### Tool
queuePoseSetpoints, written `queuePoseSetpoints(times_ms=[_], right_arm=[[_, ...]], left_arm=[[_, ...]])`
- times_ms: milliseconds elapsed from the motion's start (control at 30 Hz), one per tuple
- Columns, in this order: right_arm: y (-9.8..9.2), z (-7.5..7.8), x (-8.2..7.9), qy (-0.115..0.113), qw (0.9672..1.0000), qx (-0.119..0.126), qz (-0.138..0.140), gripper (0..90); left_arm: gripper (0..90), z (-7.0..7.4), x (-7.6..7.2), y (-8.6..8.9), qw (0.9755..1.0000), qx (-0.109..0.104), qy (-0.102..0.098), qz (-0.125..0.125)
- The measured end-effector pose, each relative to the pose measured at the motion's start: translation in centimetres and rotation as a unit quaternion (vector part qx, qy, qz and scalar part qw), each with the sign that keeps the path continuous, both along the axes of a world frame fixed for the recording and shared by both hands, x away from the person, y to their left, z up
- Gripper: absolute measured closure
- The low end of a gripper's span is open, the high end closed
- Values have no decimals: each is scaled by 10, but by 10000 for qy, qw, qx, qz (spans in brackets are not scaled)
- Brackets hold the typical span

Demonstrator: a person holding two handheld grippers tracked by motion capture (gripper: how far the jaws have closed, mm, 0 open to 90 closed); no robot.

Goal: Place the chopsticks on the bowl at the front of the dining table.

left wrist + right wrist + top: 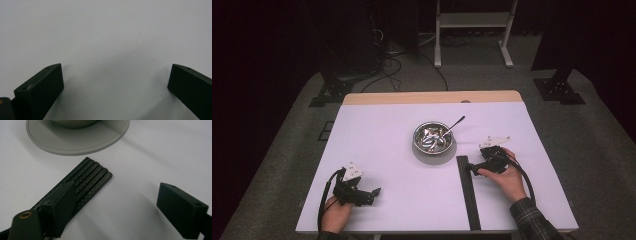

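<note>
A shiny metal bowl (432,138) with a spoon (455,124) leaning in it stands mid-table on a grey round mat (77,142). A long black ribbed strip (468,192) lies flat on the table and runs from near the bowl toward the front edge; its far end (96,173) shows close to the mat. My right gripper (473,168) (117,192) is open at that end, with one jaw over the strip and the other over bare table. My left gripper (375,193) (116,75) rests low at the front left, open wide with nothing between its jaws.
The white table (377,130) has a wooden strip along its far edge. Beyond it are dark stands, cables and a white frame (472,30) on a grey floor. Bare tabletop lies between the two grippers and left of the bowl.
</note>
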State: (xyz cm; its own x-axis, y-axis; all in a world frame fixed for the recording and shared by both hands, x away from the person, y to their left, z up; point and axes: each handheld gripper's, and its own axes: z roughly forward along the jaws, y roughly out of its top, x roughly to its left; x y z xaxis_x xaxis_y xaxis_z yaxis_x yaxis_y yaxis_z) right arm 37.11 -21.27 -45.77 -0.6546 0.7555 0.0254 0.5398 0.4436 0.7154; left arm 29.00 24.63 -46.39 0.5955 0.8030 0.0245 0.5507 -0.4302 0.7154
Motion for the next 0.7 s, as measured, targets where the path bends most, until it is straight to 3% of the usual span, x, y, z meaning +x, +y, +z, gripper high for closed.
queuePoseSetpoints(times_ms=[700], right_arm=[[-2,0,-2,41,10000,-37,3,142]], left_arm=[[0,0,0,0,10000,-1,-1,6]])
